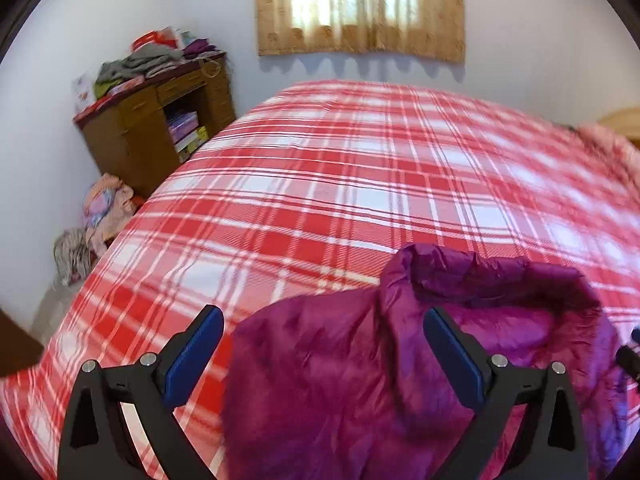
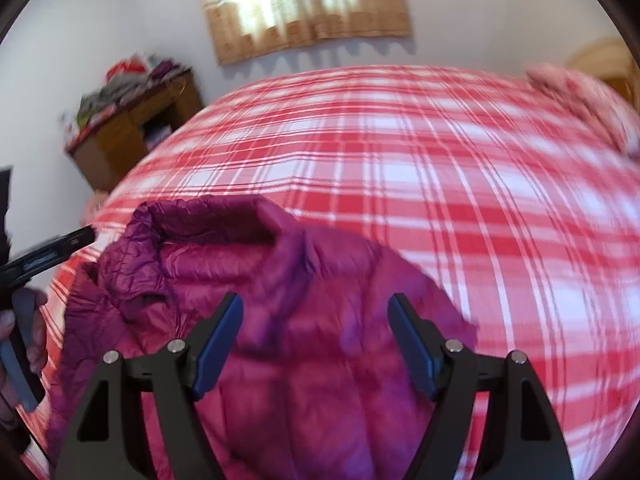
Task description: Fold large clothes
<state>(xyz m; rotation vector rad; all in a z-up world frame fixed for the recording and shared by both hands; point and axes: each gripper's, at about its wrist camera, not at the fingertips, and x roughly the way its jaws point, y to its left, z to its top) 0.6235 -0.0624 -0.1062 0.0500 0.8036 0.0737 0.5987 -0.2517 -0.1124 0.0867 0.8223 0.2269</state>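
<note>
A magenta puffy jacket (image 1: 360, 360) is lying bunched on the plaid bed (image 1: 320, 184), filling the lower centre of both views. The left gripper (image 1: 324, 344) and right gripper (image 2: 315, 336) are hanging above it, jaws wide, gripping nothing. The slick padding is likely springing the fold open. A cluttered cabinet (image 1: 152, 128) is standing upper left, obstructing nothing.

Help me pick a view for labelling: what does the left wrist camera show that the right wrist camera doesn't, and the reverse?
Left wrist only: bundles of cloth on the floor beside the wooden cabinet, and its own open left gripper.
Right wrist only: a hand holding that left gripper, seen side-on at the frame's left edge, and the open right gripper.
Both: the magenta puffer jacket lying on the red plaid bedspread, the cabinet, and the curtained window.
</note>
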